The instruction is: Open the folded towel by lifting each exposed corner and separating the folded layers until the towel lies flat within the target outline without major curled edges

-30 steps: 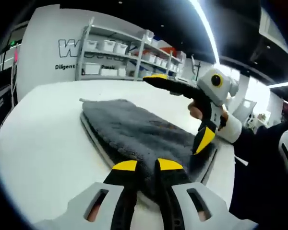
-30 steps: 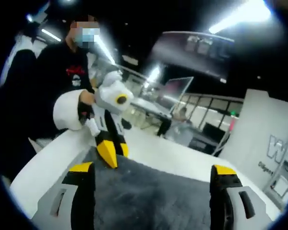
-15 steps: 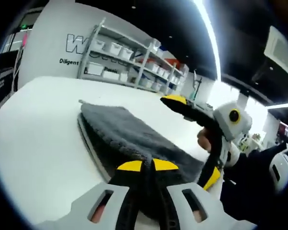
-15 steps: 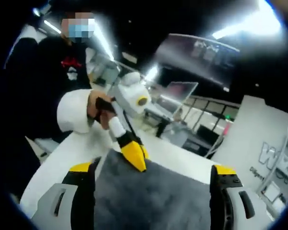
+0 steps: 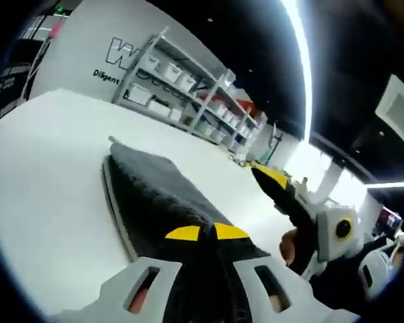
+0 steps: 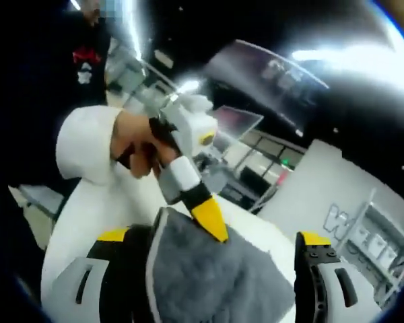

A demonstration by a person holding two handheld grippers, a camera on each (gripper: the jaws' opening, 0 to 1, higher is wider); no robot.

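Note:
A grey folded towel (image 5: 151, 182) lies on the white table (image 5: 47, 175). My left gripper (image 5: 206, 233) is shut on the towel's near corner, with the cloth pinched between its yellow-tipped fingers. In the right gripper view that same left gripper (image 6: 210, 221) comes in from the upper left and holds the towel (image 6: 215, 279) corner raised, so the top layer stands off the table. My right gripper (image 6: 214, 237) is wide open, its jaws on either side of the lifted cloth without touching it. One of its fingers (image 5: 277, 185) shows at the right of the left gripper view, beside the towel.
Metal shelves with white bins (image 5: 182, 74) stand beyond the table's far edge, in front of a lettered white wall. A hand in a white sleeve (image 6: 87, 145) holds the left gripper. Bare table lies left of the towel.
The left gripper, still shut on the towel corner, has risen and drawn the top layer up. The right gripper has stayed open and dropped lower at the right of the left view.

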